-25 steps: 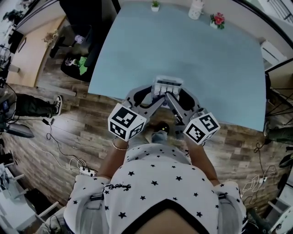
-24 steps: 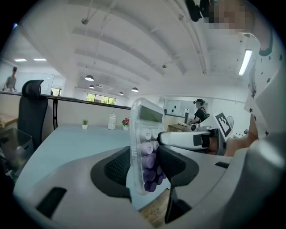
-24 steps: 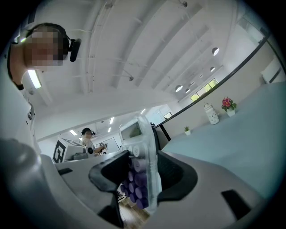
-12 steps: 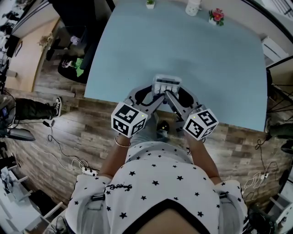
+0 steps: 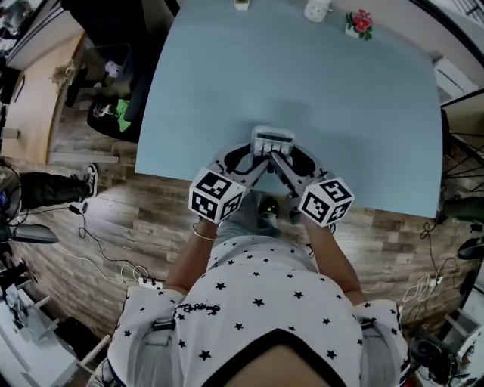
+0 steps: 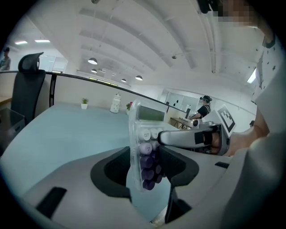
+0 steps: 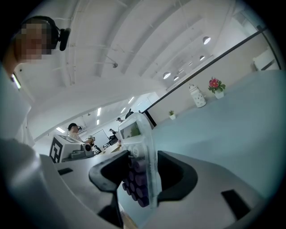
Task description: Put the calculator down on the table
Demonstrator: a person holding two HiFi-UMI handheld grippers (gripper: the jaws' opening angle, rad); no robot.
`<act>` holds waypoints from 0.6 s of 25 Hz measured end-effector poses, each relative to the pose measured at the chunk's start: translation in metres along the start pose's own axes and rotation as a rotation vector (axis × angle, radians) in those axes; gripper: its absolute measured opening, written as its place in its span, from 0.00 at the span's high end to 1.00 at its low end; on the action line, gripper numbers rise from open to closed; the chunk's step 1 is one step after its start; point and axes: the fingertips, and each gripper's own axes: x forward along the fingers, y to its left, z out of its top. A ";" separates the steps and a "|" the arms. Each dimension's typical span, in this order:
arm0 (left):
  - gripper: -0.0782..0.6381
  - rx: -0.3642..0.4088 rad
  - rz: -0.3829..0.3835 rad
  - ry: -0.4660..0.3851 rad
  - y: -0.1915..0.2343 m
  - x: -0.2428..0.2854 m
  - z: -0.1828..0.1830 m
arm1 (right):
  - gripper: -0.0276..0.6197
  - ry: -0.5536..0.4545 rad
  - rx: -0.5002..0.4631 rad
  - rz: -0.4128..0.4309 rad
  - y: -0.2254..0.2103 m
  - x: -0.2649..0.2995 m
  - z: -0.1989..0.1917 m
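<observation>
- While pinched from both sides, held on edge at the centre of the head view, over the near edge of the pale blue bench (image 5: 325, 106): calculator (image 5: 273, 140), in a clear case, with purple keys and a greenish display at the far end
- Cannot tell whether its underside touches the bench
- Left gripper (image 5: 261, 155), coming in from lower left of the head view: jaws fairly wide yet closed on the calculator's key end (image 6: 145, 147), one against the clear back, the other against the key face
- Right gripper (image 5: 282, 156), coming in from lower right: jaws likewise wide and clamped on the same end of the calculator (image 7: 138, 165), seen edge-on with the keys towards the left of that view
- Both grippers angled inward, tips nearly meeting at the calculator
- Along the bench's far edge, at the top of the head view, well apart from the calculator: small potted plant (image 5: 240, 4), white jar (image 5: 318, 9), pink flowers (image 5: 360, 23)
</observation>
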 end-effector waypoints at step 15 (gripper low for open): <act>0.59 -0.063 -0.007 0.098 0.035 0.031 -0.036 | 0.67 0.117 0.027 -0.074 -0.036 0.033 -0.032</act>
